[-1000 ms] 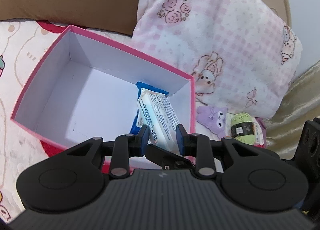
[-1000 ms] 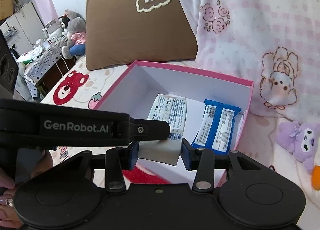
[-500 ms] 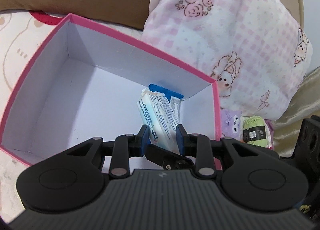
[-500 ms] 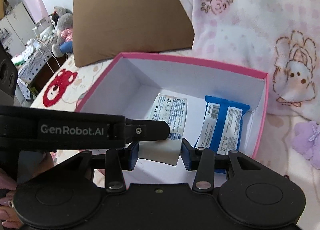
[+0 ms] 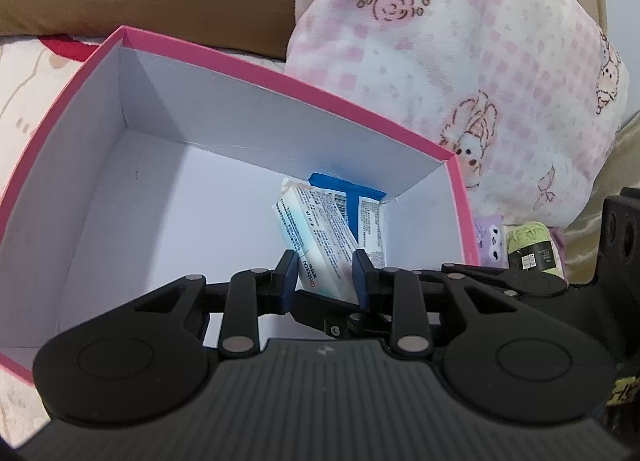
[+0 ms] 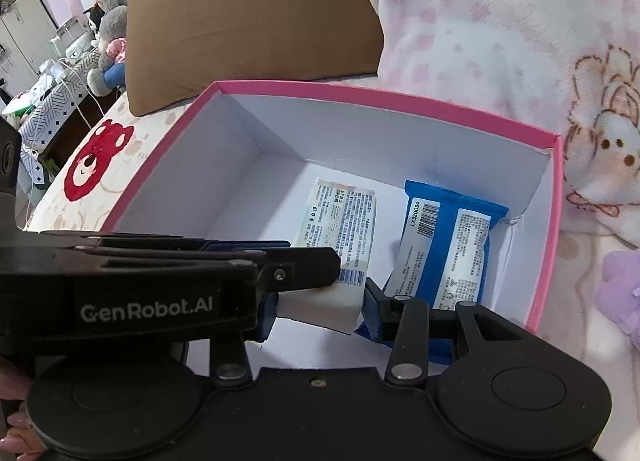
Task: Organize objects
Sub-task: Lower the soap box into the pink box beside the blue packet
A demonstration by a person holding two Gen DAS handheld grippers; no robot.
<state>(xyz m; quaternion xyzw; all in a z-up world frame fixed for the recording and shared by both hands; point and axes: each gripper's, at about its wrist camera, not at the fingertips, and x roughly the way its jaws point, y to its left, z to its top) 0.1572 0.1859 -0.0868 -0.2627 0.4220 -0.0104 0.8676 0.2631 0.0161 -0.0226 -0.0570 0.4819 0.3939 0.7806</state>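
Clamping one white packet [image 5: 320,245] between them, both hand-held grippers [image 5: 325,281] hover inside the pink box [image 5: 280,77].

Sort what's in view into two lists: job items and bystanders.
Job:
pink-rimmed white cardboard box
white printed packet, held by both grippers
blue snack packet

Lying about:
purple plush toy
green yarn ball
pink checked blanket
brown pillow

free: left half of box floor [image 5: 132,221] | blocked: right side, white packet [image 6: 340,221], blue packet [image 6: 448,245] | beyond: pillows, seemingly close
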